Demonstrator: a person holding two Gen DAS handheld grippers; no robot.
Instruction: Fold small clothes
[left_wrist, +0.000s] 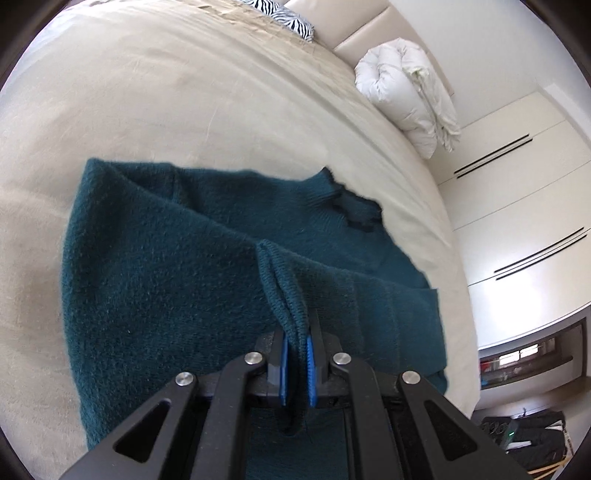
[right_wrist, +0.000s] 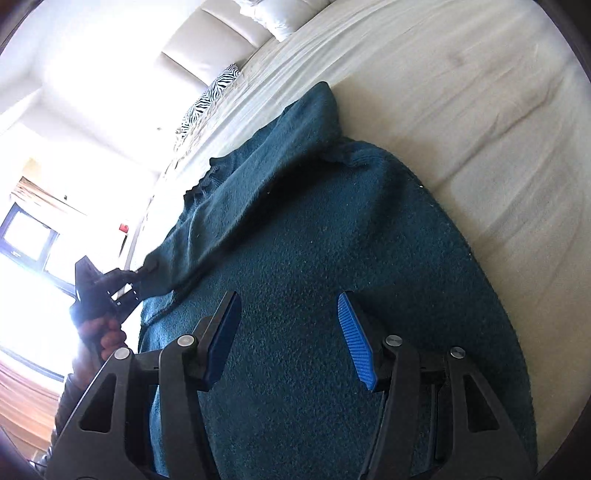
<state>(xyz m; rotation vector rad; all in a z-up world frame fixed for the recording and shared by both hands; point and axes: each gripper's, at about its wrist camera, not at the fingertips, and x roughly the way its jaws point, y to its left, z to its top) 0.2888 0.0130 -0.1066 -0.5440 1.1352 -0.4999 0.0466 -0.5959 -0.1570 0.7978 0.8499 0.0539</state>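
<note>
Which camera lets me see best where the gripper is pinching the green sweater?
The left wrist view: the left gripper is shut on the sweater's ribbed edge, close up. The right wrist view shows that pinch small, far off at the left.

A dark teal sweater (left_wrist: 166, 251) of fuzzy, matt knit wool with a ribbed cuff. Beneath it, a bed (left_wrist: 147, 103) covered in smooth, matt beige cloth. Each claw has matt black plastic arms, shiny metal rivets (left_wrist: 253, 357) and ridged blue rubbery pads (right_wrist: 356, 343). A puffy white duvet (left_wrist: 402, 96). Glossy cream wardrobe doors (left_wrist: 517, 206).
</note>
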